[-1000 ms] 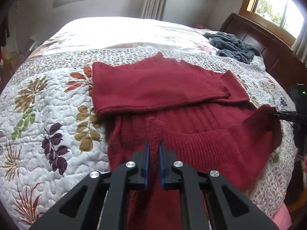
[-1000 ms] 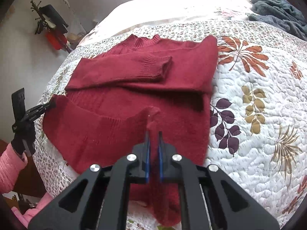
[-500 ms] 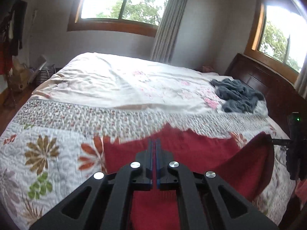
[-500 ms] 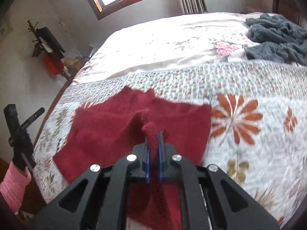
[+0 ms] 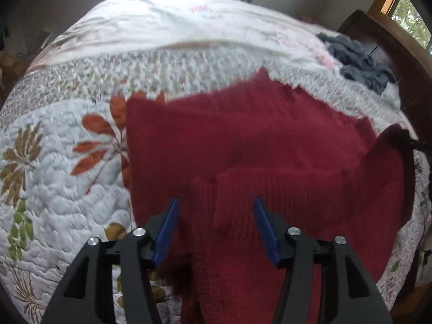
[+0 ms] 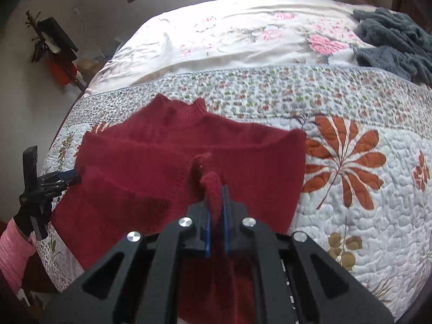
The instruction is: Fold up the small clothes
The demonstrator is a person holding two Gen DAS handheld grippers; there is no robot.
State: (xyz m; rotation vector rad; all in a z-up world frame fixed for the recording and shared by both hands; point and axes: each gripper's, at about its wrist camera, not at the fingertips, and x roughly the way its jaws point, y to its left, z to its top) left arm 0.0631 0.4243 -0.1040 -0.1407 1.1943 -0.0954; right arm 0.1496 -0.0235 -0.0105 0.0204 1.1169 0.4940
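Note:
A dark red knitted sweater (image 5: 243, 140) (image 6: 167, 156) lies on the leaf-patterned quilt (image 5: 54, 167) (image 6: 359, 216), its lower part folded up over the body. My left gripper (image 5: 216, 205) hovers just above the ribbed hem, its blue pads (image 5: 168, 224) wide open and holding nothing. My right gripper (image 6: 216, 191) is shut on a bunched bit of the red hem, which sticks up between its pads. The left gripper (image 6: 73, 176) also shows in the right wrist view, at the sweater's left edge. The right gripper's tip (image 5: 417, 144) peeks in at the sweater's right corner.
A grey fluffy garment (image 5: 359, 59) (image 6: 397, 40) lies at the far right of the bed near a dark wooden bedframe (image 5: 378, 32). Pale floral bedding (image 6: 243, 35) covers the far half. A pink sleeve (image 6: 10, 245) shows by the bed's left edge.
Both grippers lifted the sweater's hem and carried it forward over the body. The left gripper, shut on the hem before, has now opened and let go. The right stays shut.

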